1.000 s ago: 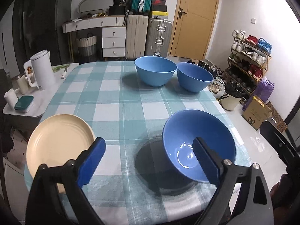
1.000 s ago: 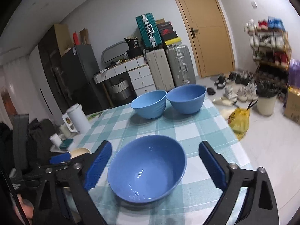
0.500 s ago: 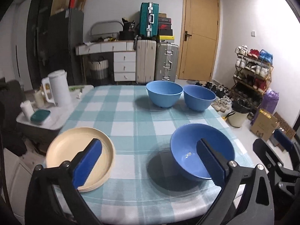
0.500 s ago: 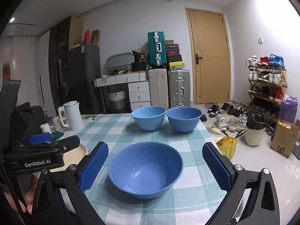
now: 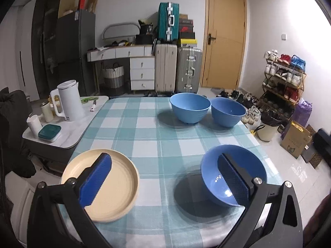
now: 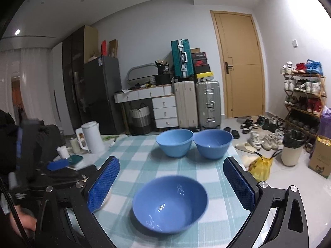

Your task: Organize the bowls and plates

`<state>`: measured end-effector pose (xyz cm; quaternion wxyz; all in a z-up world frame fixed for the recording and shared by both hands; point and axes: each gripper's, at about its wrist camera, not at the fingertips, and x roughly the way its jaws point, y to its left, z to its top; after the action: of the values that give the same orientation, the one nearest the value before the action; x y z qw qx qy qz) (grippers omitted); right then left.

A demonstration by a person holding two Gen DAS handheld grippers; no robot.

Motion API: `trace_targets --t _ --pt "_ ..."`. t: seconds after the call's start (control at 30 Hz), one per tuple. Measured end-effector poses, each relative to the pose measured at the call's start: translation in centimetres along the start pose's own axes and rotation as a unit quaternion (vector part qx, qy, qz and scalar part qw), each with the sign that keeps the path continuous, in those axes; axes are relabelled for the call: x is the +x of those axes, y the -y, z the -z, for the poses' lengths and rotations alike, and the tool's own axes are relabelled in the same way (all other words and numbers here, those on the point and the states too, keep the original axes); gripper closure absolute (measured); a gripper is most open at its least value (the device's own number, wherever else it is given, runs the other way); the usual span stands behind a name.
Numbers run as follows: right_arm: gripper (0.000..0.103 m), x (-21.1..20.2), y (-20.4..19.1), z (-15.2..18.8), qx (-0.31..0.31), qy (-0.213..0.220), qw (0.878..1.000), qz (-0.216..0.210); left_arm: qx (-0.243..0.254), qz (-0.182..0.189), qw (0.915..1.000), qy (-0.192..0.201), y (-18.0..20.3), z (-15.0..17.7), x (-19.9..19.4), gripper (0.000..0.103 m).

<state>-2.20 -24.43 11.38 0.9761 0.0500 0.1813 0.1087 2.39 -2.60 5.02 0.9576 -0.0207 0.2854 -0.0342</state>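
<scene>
On the teal-check table (image 5: 144,136) a cream plate (image 5: 115,186) lies at the near left and a blue bowl (image 5: 233,171) stands at the near right. Two more blue bowls (image 5: 190,107) (image 5: 227,112) stand side by side at the far edge. My left gripper (image 5: 163,159) hangs open above the near edge, one finger over the plate, the other over the near bowl, holding nothing. In the right wrist view the near bowl (image 6: 169,203) sits low between the fingers of my open right gripper (image 6: 170,162), untouched. The far bowls (image 6: 174,142) (image 6: 213,143) stand beyond it.
A low side table (image 5: 68,136) to the left carries a white kettle (image 5: 68,101), cups and a teal box (image 5: 49,131). On the floor to the right are a bin (image 5: 266,128), a cardboard box (image 5: 294,142) and a shoe rack (image 5: 283,82). A hand (image 6: 22,221) grips the left tool.
Both grippers have risen and tilted up, so more of the room shows. The left gripper has drawn back from the near bowl, which stays on the table. Plate and far bowls unmoved.
</scene>
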Motion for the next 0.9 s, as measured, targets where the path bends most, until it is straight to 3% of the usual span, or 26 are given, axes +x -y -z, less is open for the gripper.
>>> trace_targets --t 0.17,0.27,0.4,0.57,0.63,0.7,0.8,0.9 --pt "0.001 1.4 1.6 -5.3 0.046 -0.018 0.996 -0.068 -0.021 0.017 0.9993 -0.027 -1.5 -4.1 2.7 0.000" --pt "0.001 3.6 1.8 -8.6 0.057 -0.042 0.992 -0.105 -0.044 0.032 0.9960 -0.072 -2.3 -7.5 6.1 0.000" --pt "0.001 7.5 2.2 -13.0 0.080 -0.086 0.979 -0.168 -0.034 0.039 0.9921 -0.114 -2.1 -11.0 11.0 0.000" --pt "0.001 11.9 1.6 -17.4 0.069 -0.102 0.975 -0.185 -0.033 0.048 0.9838 -0.169 -1.6 -13.5 17.9 0.000" --pt "0.001 14.1 2.1 -18.6 0.102 -0.122 0.967 -0.201 -0.029 0.046 0.9781 -0.201 -1.3 -14.0 21.2 0.001" --pt "0.001 16.3 2.3 -19.7 0.152 -0.155 0.945 -0.246 -0.039 0.055 0.9730 -0.221 -1.3 -14.3 23.5 0.002" --pt "0.001 18.1 1.4 -21.3 0.156 -0.174 0.938 -0.256 -0.045 0.060 0.9678 -0.241 -1.1 -14.9 26.7 0.002" --pt "0.001 20.7 0.3 -23.1 0.110 -0.188 0.956 -0.198 -0.049 0.059 0.9615 -0.264 -0.8 -15.1 29.6 0.002"
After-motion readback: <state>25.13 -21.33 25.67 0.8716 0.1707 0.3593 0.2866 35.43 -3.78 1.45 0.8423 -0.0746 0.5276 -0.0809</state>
